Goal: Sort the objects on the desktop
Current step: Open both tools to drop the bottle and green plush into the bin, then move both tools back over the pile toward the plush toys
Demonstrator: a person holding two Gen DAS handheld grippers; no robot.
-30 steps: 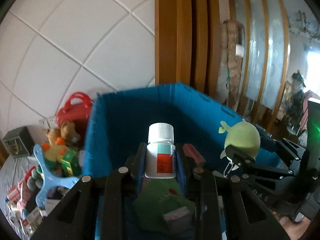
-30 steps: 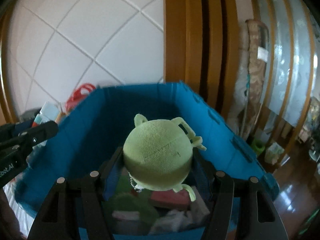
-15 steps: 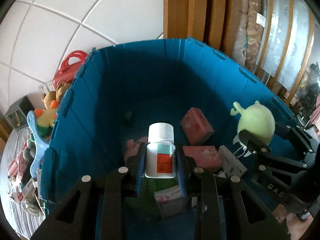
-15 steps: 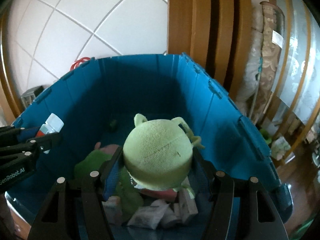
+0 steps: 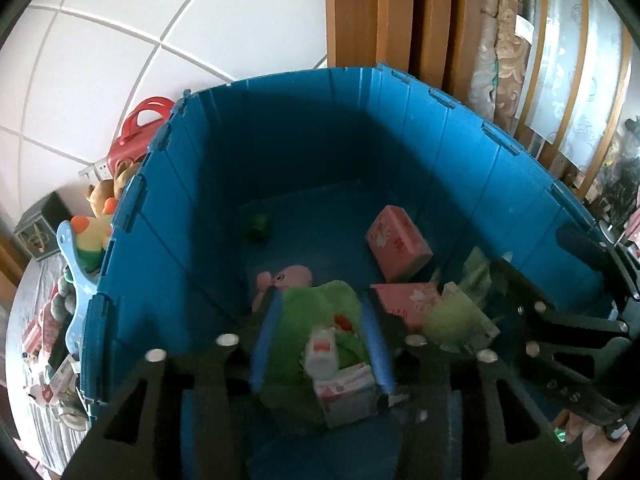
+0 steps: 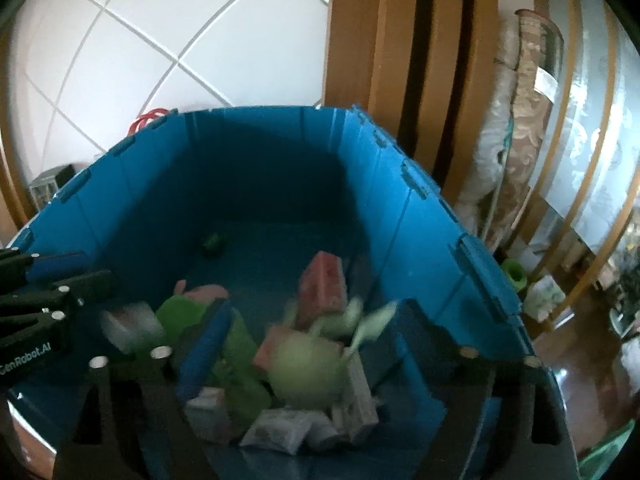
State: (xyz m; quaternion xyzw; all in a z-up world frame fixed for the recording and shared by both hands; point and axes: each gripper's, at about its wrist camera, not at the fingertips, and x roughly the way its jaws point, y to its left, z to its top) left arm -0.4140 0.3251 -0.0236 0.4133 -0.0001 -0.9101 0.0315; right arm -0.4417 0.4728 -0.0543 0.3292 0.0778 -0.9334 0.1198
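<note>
Blue bin (image 5: 192, 216): bottle (image 5: 320, 354) btwn open left tongs (image 5: 320, 344).

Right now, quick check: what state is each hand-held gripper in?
Left hand-held gripper: open, holding nothing; white bottle lies loose in the blue bin.
Right hand-held gripper: open; green plush is free, blurred.

Blue bin (image 5: 440, 152), pink floral packs (image 5: 398, 242), pale-green plush (image 6: 308, 368), white red-labelled bottle (image 5: 320, 354)

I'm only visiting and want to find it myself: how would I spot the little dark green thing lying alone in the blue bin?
Find the big blue bin by the tiled wall. Look at its floor, towards the far left corner: the small dark green object lies there alone. The pink packets and plush toys crowd the near side; only this one lies apart.
</note>
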